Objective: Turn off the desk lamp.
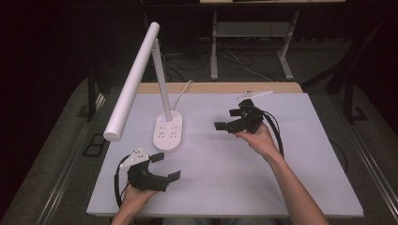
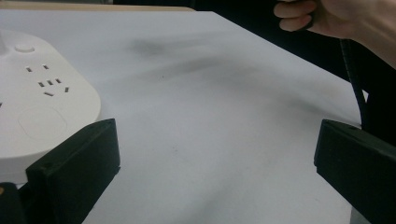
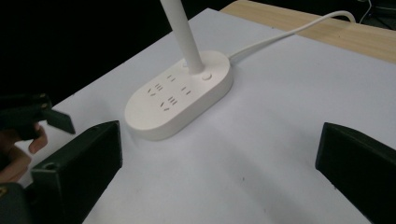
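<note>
A white desk lamp stands at the table's back left. Its oval base (image 1: 168,132) carries sockets and a button, and a long tube head (image 1: 133,82) leans out to the left. My left gripper (image 1: 165,166) rests near the front left, just in front of the base, open with nothing between its jaws. The left gripper view looks past that open gripper (image 2: 217,158), with the base (image 2: 42,107) to its left. To the right of the base my right gripper (image 1: 226,119) is held off the table, open and empty. The right gripper view (image 3: 219,163) faces the base (image 3: 180,95).
The white table top (image 1: 234,164) has a wooden strip (image 1: 220,87) along its far edge. The lamp's white cable (image 3: 289,32) runs off over that strip. In the left gripper view the person's right hand (image 2: 336,18) is at top right. Dark floor and metal frames lie beyond.
</note>
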Demonstrator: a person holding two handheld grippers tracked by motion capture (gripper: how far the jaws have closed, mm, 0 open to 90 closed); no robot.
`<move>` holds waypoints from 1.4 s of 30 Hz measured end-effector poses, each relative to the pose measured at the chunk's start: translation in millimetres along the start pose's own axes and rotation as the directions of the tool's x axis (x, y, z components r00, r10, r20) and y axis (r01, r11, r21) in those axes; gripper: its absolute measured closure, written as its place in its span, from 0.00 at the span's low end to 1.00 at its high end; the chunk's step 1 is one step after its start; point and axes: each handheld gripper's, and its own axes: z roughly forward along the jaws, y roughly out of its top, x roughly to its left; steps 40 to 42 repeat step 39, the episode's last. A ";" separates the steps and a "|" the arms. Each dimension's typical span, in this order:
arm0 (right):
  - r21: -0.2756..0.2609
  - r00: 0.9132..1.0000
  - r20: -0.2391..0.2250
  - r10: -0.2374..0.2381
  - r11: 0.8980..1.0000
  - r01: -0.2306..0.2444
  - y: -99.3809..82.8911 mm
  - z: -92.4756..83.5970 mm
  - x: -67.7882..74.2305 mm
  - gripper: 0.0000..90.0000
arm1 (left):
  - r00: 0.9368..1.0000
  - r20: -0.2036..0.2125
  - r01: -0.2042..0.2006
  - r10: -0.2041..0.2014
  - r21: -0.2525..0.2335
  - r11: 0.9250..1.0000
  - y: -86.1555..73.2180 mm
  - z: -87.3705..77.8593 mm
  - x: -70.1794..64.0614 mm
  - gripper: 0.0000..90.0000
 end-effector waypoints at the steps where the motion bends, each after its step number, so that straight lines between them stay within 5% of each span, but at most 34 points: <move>1: 0.000 1.000 0.002 -0.002 1.000 0.002 -2.7 -4.4 1.1 0.01 | 1.000 0.000 0.000 0.000 0.000 1.000 0.0 0.2 -0.1 0.00; 22: -0.032 0.997 0.071 0.024 0.999 -0.021 -68.5 -76.3 12.8 0.01 | 1.000 -0.007 -0.016 0.016 0.011 1.000 0.5 0.0 -0.7 0.00; 39: -0.051 0.977 0.191 0.091 0.995 -0.082 -141.5 -122.2 17.2 0.01 | 1.000 -0.007 -0.019 0.019 0.013 1.000 0.3 -1.0 -1.9 0.00; 42: -0.051 0.977 0.191 0.091 0.995 -0.082 -141.5 -122.2 17.2 0.01 | 1.000 -0.007 -0.019 0.019 0.013 1.000 0.3 -1.0 -1.9 0.00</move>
